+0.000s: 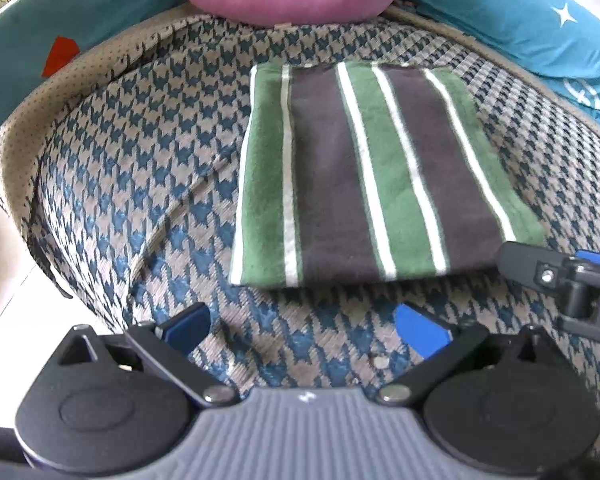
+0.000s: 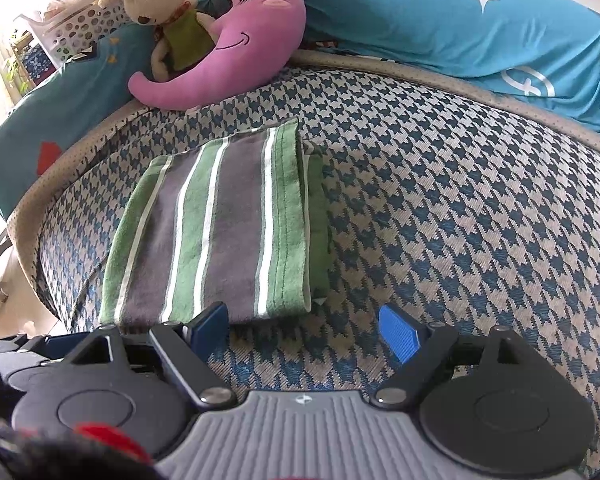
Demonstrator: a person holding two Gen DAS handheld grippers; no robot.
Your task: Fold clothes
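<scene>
— Ribbed grey plastic sits nearest the lens in both views, with a small white logo on it too tiny to read. What is the left hand-held gripper (image 1: 304, 330) doing?

— It is spread wide and empty, its blue pads (image 1: 420, 330) apart over the houndstooth bedcover (image 1: 120, 184), just short of the near edge of the towel (image 1: 364, 176).

— And the right hand-held gripper (image 2: 306, 330)?

— Released as well, holding nothing. Its left pad (image 2: 210, 326) overlaps the towel's (image 2: 216, 232) near edge in the picture; whether it touches the cloth I cannot tell. From the left camera, part of that right tool shows at the towel's near right corner.

— Where does the towel lie?

— Folded into a rectangle on the bed, green and grey stripes with thin white lines between. In the right view a second layer peeks out along its right side.

— Anything past it?

— A purple plush cushion (image 2: 236, 52) with a smiling face, and a beige toy rabbit (image 2: 168, 20) in a green top leaning on it. Behind runs a teal pillow (image 2: 480, 28) printed with a white star and a circular white emblem; no words are legible. A white perforated basket (image 2: 76, 24) stands at far left.
</scene>
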